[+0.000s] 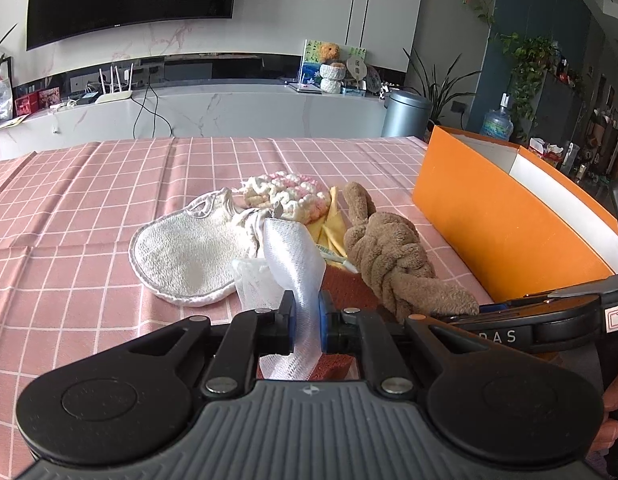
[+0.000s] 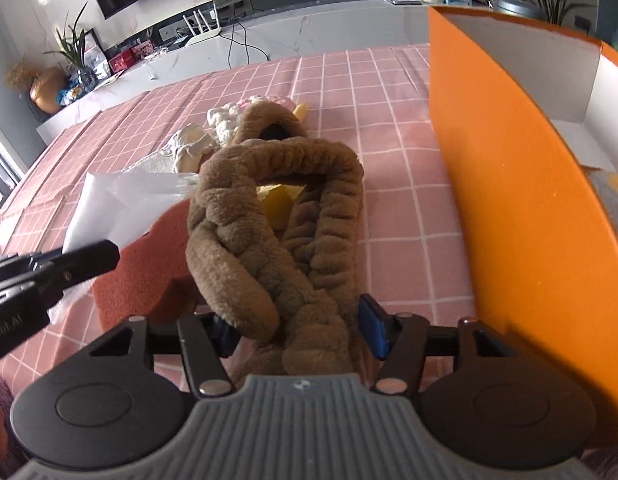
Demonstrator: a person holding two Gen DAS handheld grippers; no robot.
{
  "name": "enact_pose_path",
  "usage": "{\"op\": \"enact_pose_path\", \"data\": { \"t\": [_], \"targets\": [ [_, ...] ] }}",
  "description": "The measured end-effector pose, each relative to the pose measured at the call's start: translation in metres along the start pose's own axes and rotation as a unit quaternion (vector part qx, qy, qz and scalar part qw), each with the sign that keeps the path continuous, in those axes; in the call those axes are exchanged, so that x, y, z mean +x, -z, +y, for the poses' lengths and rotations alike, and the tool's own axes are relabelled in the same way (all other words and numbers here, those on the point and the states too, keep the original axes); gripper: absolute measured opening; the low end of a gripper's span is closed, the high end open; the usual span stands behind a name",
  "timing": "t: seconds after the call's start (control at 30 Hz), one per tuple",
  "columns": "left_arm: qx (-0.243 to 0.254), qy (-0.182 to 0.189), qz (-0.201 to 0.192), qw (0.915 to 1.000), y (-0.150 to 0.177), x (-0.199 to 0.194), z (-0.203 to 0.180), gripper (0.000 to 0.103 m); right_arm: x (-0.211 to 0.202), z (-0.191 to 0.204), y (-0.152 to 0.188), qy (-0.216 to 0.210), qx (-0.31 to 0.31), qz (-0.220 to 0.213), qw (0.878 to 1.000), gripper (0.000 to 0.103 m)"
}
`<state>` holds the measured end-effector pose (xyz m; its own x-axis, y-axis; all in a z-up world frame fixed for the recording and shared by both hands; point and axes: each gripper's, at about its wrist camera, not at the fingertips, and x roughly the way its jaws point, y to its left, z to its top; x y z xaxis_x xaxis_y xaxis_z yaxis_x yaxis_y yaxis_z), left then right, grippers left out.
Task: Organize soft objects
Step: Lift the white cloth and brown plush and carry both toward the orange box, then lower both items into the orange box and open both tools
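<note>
My left gripper is shut on a white mesh cloth, holding it just above the pink checked tablecloth. My right gripper is closed around a brown braided plush band, which also shows in the left wrist view. A red-brown sponge lies under both. Behind are a cream bath mitt, a pink and white knitted piece and yellow strips. An orange box, open at the top, stands to the right.
The orange box stands at the table's right edge. Beyond the table are a white TV counter with a router, a grey bin and potted plants. The left gripper's body shows at the left of the right wrist view.
</note>
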<state>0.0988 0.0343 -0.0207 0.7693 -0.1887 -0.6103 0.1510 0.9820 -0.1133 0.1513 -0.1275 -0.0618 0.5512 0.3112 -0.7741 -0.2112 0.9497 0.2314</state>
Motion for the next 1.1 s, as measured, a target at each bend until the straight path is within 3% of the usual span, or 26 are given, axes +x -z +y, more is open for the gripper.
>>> {"op": "enact_pose_path", "data": {
  "t": [0.13,0.23,0.5,0.67,0.9,1.1],
  "targets": [
    [0.001,0.0,-0.006,1.0,-0.001,-0.001,0.0,0.012,-0.008,0.01,0.002,0.013,-0.036,-0.023,0.999,0.031],
    [0.006,-0.005,-0.031,0.9995,-0.003,-0.01,-0.001,0.011,-0.018,0.013,0.003,0.018,-0.049,-0.046,0.998,0.028],
    [0.003,-0.008,-0.093,0.9956,-0.021,-0.049,-0.006,0.009,-0.071,0.024,0.004,0.02,-0.089,-0.141,0.986,0.028],
    [0.002,-0.002,-0.108,0.9942,-0.035,-0.066,-0.018,0.009,-0.105,0.03,0.0,0.017,-0.109,-0.181,0.977,0.028],
    [0.023,0.027,-0.118,0.9924,-0.058,-0.069,-0.049,0.009,-0.144,0.02,-0.012,0.033,-0.137,-0.204,0.969,0.028],
    [0.057,0.067,-0.116,0.9893,-0.078,-0.058,-0.088,0.009,-0.171,-0.014,-0.025,0.064,-0.132,-0.2,0.969,0.028]
  ]
}}
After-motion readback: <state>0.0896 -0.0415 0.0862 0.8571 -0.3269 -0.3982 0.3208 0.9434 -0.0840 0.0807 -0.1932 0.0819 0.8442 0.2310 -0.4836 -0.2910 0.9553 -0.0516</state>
